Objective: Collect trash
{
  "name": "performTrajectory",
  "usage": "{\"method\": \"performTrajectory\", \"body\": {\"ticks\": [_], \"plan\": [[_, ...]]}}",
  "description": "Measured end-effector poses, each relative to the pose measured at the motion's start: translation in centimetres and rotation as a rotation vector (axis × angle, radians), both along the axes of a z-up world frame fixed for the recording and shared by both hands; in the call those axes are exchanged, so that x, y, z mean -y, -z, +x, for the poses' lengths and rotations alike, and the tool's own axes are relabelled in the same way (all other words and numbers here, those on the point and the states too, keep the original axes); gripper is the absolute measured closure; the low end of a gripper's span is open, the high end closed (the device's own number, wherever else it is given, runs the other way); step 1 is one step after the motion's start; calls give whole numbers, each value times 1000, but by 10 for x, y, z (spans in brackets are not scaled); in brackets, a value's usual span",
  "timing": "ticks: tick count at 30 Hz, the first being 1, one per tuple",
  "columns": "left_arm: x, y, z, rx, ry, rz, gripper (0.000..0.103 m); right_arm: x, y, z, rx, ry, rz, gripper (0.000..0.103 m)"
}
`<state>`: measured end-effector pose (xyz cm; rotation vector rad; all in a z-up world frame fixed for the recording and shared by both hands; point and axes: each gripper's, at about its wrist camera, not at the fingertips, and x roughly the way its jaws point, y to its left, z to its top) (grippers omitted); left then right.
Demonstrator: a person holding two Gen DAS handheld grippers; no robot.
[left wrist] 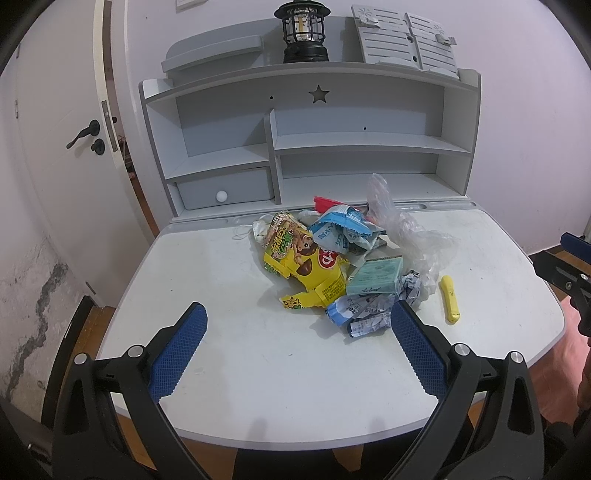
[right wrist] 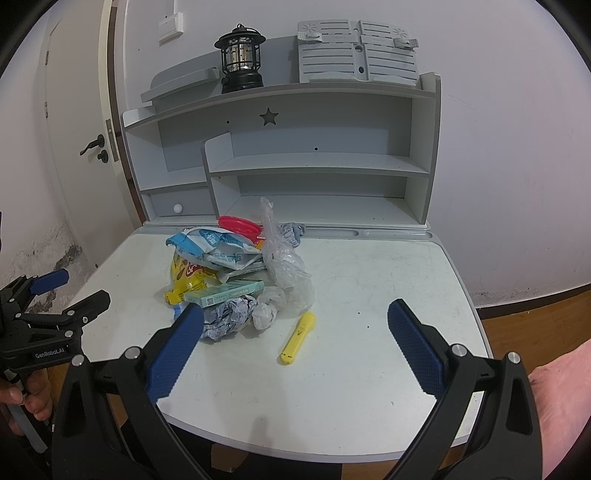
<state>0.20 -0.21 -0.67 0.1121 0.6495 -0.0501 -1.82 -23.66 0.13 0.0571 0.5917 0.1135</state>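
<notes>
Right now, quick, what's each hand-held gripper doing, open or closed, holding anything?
Left hand-held gripper: open, holding nothing, above the desk.
Right hand-held gripper: open, holding nothing, above the yellow marker.

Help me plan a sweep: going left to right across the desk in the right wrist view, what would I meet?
Yellow snack box → crumpled paper → clear plastic bag → yellow marker, lying apart from the pile → bare desk top.

Straight ahead, a white desk [left wrist: 258, 369] with a grey hutch [left wrist: 310, 140], black lantern [left wrist: 303, 31] on top; left, a door [left wrist: 55, 147], the wall below it possibly damp-stained.
</notes>
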Motion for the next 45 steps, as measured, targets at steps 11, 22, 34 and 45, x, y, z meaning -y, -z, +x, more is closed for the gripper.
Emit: {"method": "performTrajectory", "body": {"ticks": [11, 22, 34, 45], "plan": [[2, 4, 2, -9, 5, 4, 6, -1, 3, 1, -8, -12, 6, 7], [-12, 30, 40, -111, 107, -48, 6, -5, 33, 68, -140, -116, 65, 7], [31, 42, 148, -211, 269, 39, 6, -42, 98, 233, -413, -219, -76, 57], [61, 47, 179, -202, 279, 131, 58, 13, 41, 170, -234, -139, 52, 69]]}}
